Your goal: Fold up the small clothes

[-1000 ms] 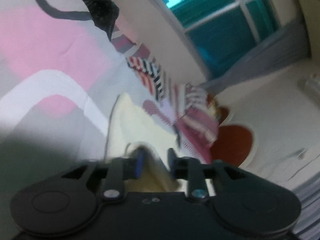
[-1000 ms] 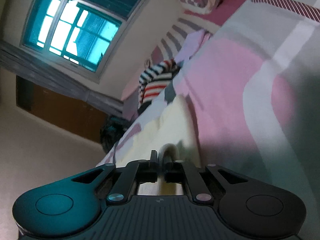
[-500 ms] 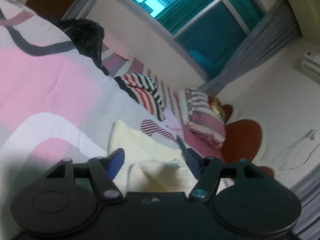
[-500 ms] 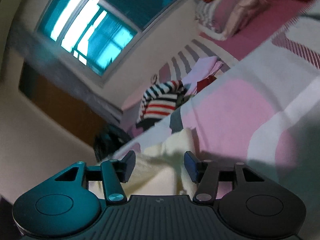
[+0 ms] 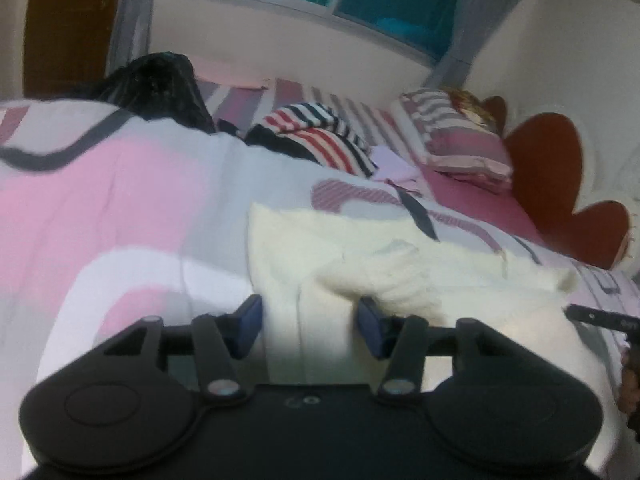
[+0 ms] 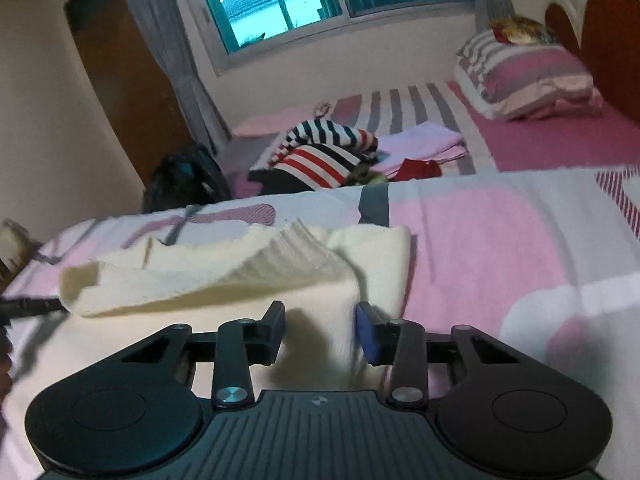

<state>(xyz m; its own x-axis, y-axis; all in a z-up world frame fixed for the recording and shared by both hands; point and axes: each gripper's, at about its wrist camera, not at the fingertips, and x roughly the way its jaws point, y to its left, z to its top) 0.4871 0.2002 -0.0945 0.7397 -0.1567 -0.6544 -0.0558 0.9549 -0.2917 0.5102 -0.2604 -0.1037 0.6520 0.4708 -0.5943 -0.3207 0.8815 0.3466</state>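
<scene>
Bedroom: window [image 6: 280,4] behind, bed with pink-white-grey patterned quilt [image 6: 500,240]. We see the cream knitted garment [image 6: 248,268] lying rumpled on it. Left gripper [image 5: 308,320] and right gripper [image 6: 320,326] closing, pads clear of the cloth, gripping nothing.

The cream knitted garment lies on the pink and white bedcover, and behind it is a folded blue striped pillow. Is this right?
Not quite. Behind the cream knitted garment on the pink and white bedcover lies a crumpled red, white and dark striped garment, not a blue striped pillow; the right wrist view shows it.
</scene>
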